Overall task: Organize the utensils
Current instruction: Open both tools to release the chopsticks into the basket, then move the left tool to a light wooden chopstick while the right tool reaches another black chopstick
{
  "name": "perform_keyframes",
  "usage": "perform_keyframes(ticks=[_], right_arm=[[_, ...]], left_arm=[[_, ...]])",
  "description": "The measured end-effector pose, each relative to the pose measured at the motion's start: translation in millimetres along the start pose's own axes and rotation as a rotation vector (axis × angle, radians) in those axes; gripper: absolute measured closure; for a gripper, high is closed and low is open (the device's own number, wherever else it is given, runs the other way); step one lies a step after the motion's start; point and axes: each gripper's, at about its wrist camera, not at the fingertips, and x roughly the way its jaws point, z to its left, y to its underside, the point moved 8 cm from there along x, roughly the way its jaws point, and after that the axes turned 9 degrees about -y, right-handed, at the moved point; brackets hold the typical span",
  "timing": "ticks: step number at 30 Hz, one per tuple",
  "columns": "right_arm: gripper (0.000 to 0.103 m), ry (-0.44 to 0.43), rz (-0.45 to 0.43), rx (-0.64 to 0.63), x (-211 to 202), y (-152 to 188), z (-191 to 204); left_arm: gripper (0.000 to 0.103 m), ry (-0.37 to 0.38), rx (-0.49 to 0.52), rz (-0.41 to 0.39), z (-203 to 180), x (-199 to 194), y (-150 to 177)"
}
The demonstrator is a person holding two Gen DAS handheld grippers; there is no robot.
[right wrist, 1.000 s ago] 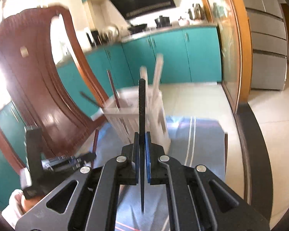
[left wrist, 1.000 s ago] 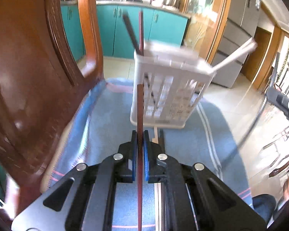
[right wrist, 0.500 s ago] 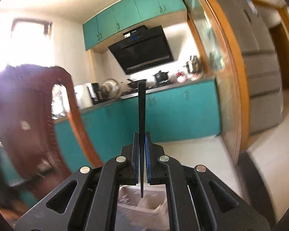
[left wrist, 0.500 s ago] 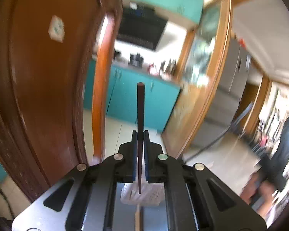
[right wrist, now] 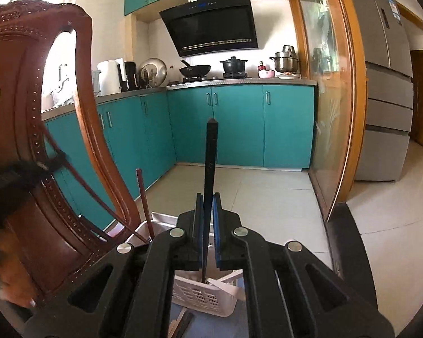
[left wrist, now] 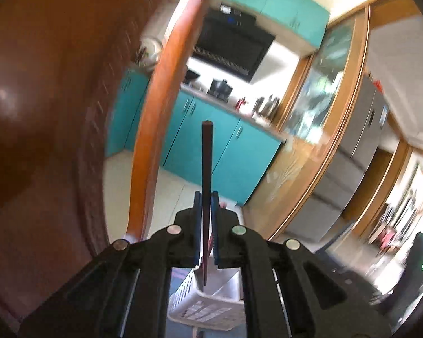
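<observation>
My left gripper [left wrist: 206,197] is shut on a dark red-brown chopstick [left wrist: 207,155] held upright, its lower tip over the white slotted utensil basket [left wrist: 208,307]. My right gripper [right wrist: 208,198] is shut on a black chopstick [right wrist: 211,157], also upright, its lower tip just above the same basket [right wrist: 200,295]. In the right wrist view the left gripper [right wrist: 50,163] shows blurred at the left with its chopstick [right wrist: 98,200] slanting down into the basket. Another brown chopstick [right wrist: 144,200] stands in the basket, and a white utensil [right wrist: 225,281] lies in it.
A carved wooden chair back [right wrist: 28,140] stands close on the left, also seen in the left wrist view [left wrist: 42,112]. The basket sits on a blue cloth [right wrist: 245,321]. Loose utensils [right wrist: 180,324] lie by the basket. Teal kitchen cabinets [right wrist: 239,124] and a wooden door frame [right wrist: 344,112] are behind.
Both grippers tilted up from the tabletop and rose above the basket, each still holding its chopstick upright. The chopstick tips now hang over the basket.
</observation>
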Motion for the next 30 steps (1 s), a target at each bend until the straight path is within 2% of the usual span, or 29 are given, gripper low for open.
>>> perform_keyframes(ticks=[1, 3, 9, 12, 14, 18, 20, 22, 23, 25, 30], right_arm=[[0.091, 0.005, -0.008, 0.002, -3.8, -0.4, -0.1], [0.078, 0.0, -0.052, 0.012, -20.0, -3.3, -1.5], [0.077, -0.084, -0.189, 0.053, -92.3, -0.9, 1.2], [0.077, -0.144, -0.179, 0.056, -115.9, 20.6, 8.4], [0.077, -0.177, -0.122, 0.052, -113.9, 41.4, 16.5], [0.077, -0.125, 0.193, 0.02, -55.1, 115.5, 27.1], [0.077, -0.131, 0.349, 0.086, -21.2, 152.3, 25.2], [0.077, -0.105, 0.461, 0.131, 8.7, 180.7, 22.1], [0.077, -0.089, 0.486, 0.125, 18.5, 188.0, 22.7], [0.077, -0.067, 0.52, 0.123, 33.9, 195.8, 24.0], [0.077, -0.032, 0.58, 0.17, 65.1, 208.2, 28.5]], left_arm=[[0.096, -0.005, 0.012, 0.014, -2.2, 3.0, 5.1], [0.096, -0.006, 0.047, 0.037, -8.6, 6.5, 15.0], [0.095, 0.01, 0.104, 0.021, -15.1, -11.6, 20.1], [0.095, 0.009, 0.1, -0.007, -4.4, -36.5, 21.9], [0.095, -0.007, 0.104, -0.026, 2.9, -48.3, 27.7], [0.095, -0.074, 0.136, -0.013, 22.6, -58.8, 65.4], [0.095, -0.122, 0.18, 0.024, 32.3, -56.9, 90.0], [0.095, -0.16, 0.208, 0.102, 43.5, -51.5, 117.3], [0.095, -0.16, 0.203, 0.157, 48.7, -48.6, 129.2], [0.095, -0.16, 0.2, 0.198, 56.0, -48.6, 136.3], [0.09, -0.183, 0.215, 0.205, 73.4, -54.4, 134.5]])
